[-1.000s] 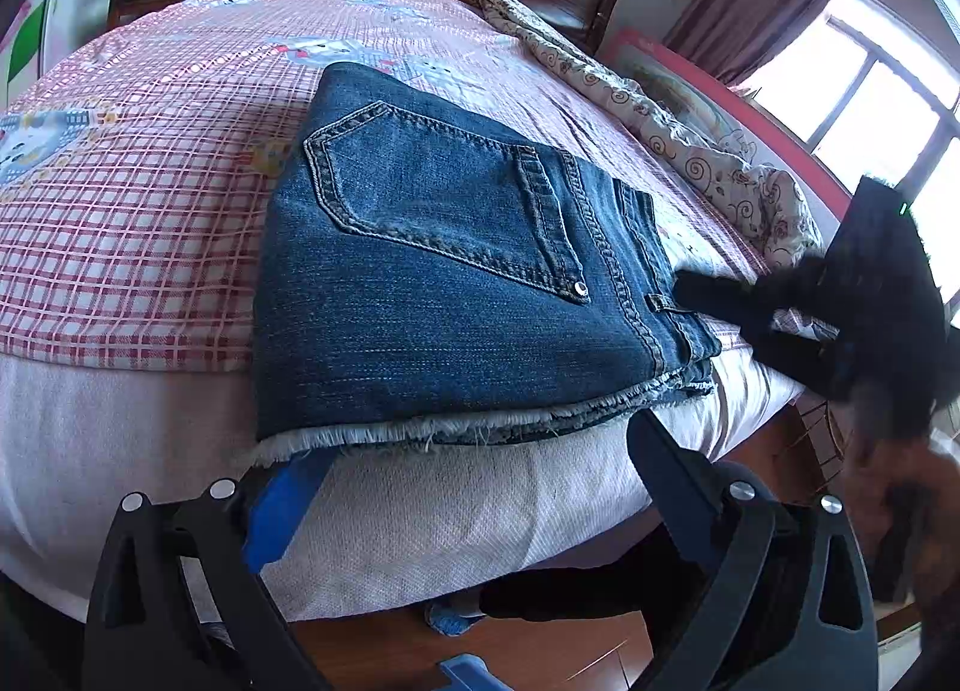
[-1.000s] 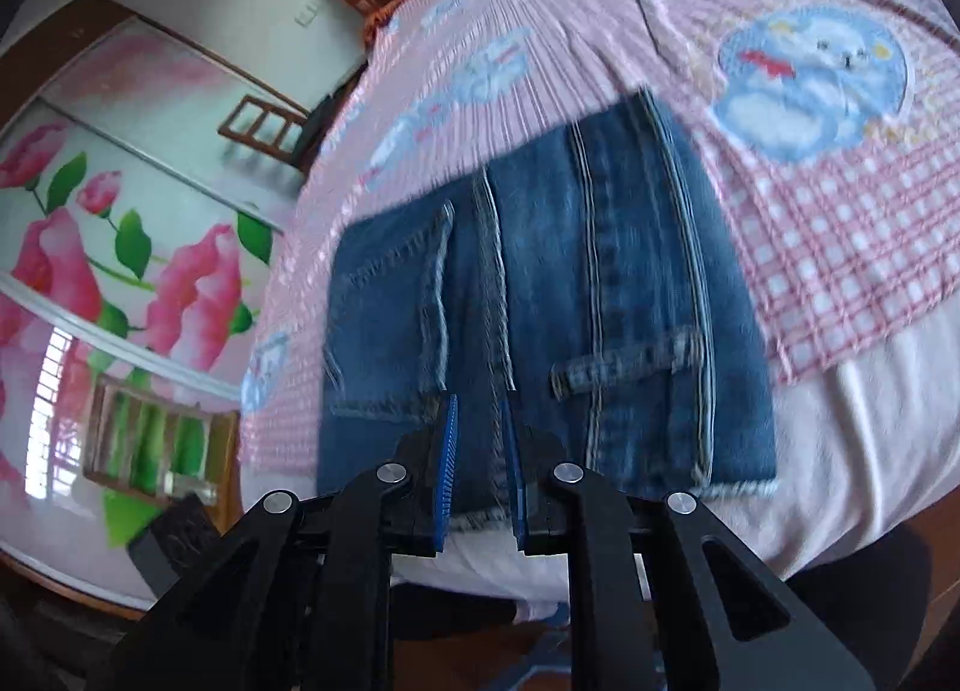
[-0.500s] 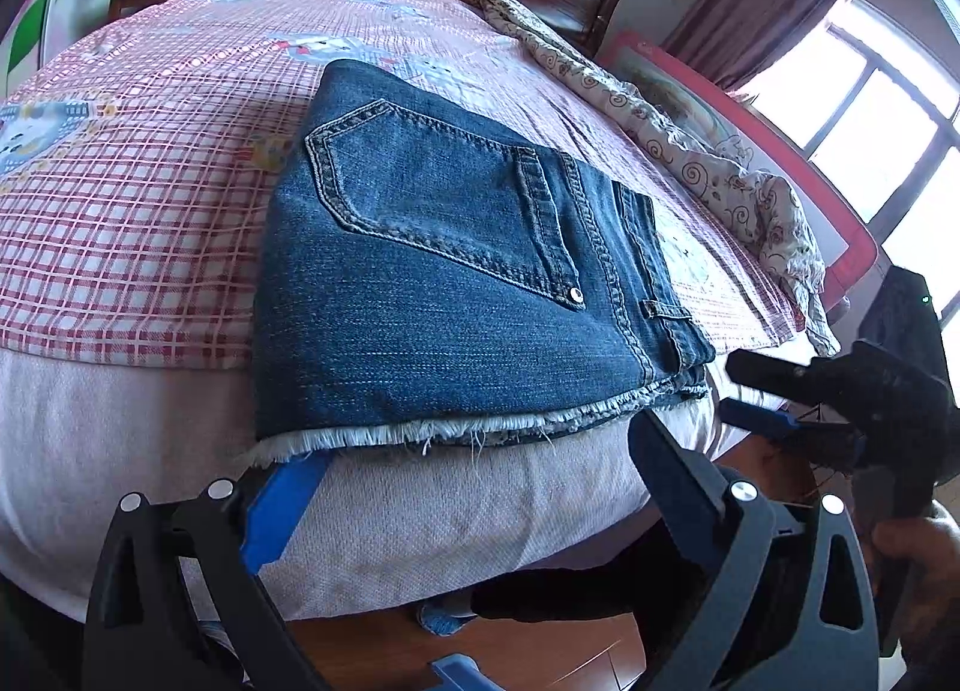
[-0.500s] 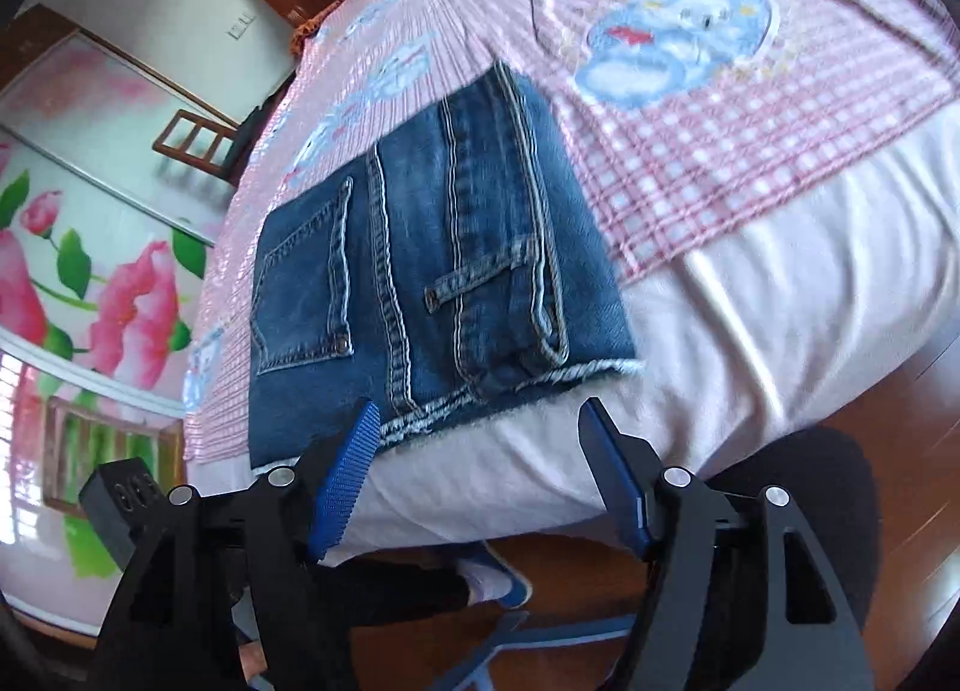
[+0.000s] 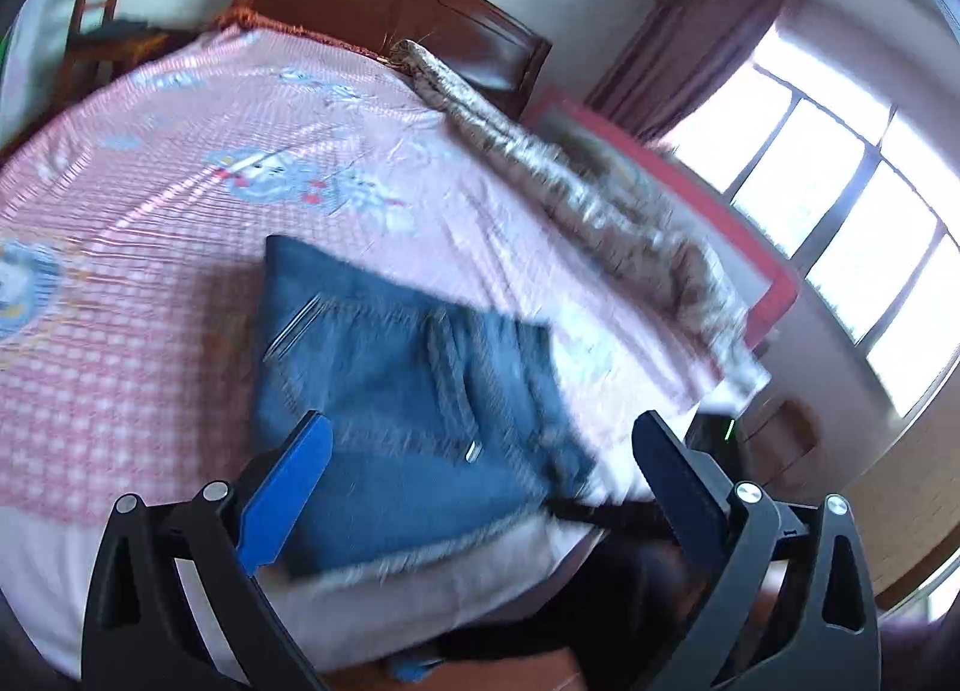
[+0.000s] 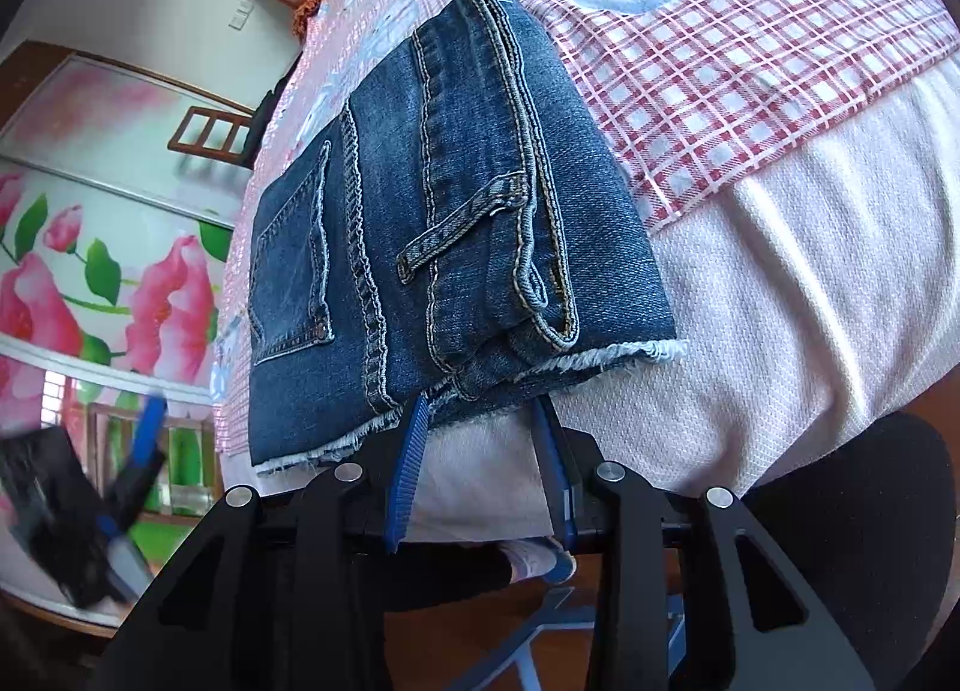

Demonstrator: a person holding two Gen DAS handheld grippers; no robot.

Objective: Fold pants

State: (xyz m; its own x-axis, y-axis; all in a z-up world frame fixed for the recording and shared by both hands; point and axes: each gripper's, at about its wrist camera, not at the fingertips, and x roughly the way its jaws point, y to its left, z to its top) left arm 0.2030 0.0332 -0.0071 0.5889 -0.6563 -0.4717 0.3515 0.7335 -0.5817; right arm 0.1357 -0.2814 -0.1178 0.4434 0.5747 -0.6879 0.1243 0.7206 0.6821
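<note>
The jeans (image 6: 432, 223) lie folded at the bed (image 6: 780, 283) edge. My right claw (image 6: 480, 439) is closing at their frayed hem, gripping nothing yet; the left claw (image 5: 480, 469) hangs wide open, empty.

We find no text, label, brand, number or sign that can be read in either view. The folded jeans (image 6: 432, 247) carry only stitching, a belt loop and a rivet; no tag or maker's patch shows on them. The checked bedspread (image 6: 750, 60) bears cartoon animal prints, but we make out no lettering beside them, and in the left wrist view those prints are blurred. The flower-painted panel (image 6: 90, 301) shows blossoms and leaves only. The grippers' own black frames and blue pads show bare surfaces and bolts, without markings that we can read.
</note>
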